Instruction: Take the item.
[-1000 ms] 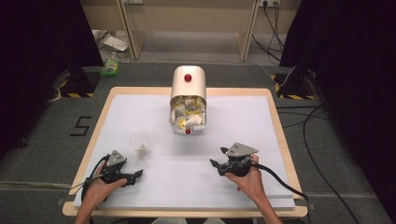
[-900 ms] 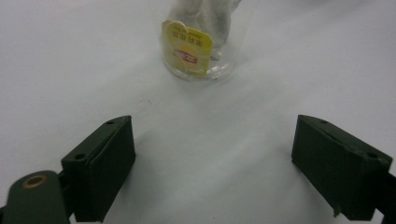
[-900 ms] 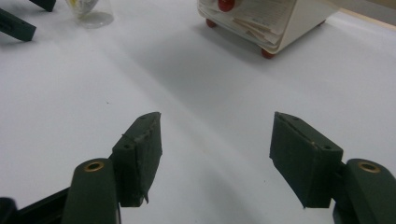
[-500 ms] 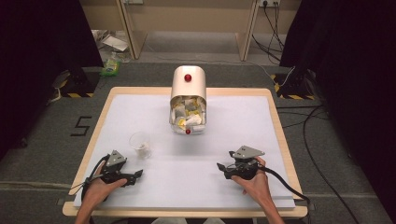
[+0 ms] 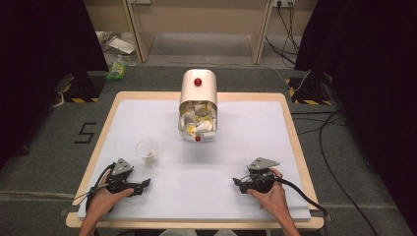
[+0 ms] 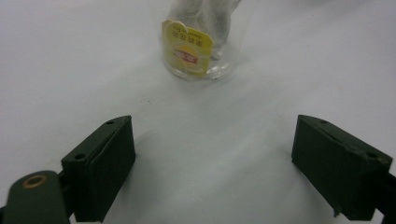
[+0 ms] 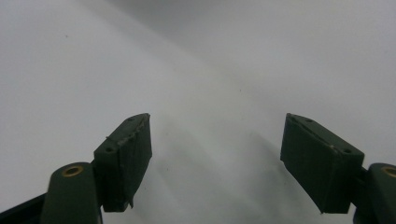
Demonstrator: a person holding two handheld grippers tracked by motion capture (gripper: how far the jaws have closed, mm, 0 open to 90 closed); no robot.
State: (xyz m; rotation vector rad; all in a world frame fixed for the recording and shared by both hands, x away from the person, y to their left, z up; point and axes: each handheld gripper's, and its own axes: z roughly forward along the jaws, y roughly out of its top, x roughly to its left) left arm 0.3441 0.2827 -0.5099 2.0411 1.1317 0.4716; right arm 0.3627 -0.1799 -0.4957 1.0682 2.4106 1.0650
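Glass cup (image 6: 201, 51) ahead of left gripper (image 6: 212, 154), fingers (image 6: 107, 163) released, right gripper (image 7: 215, 158) released

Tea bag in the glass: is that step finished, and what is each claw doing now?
Looks done: a tea bag sits in the glass, its yellow tag hanging outside. In hand: nothing; the left claw and right claw are open and empty, low over the white table. Left: possibly nothing; the dispenser holds more bags, untouched.

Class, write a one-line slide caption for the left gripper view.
Open left gripper faces a clear cup holding a yellow-tagged tea bag on the white table.
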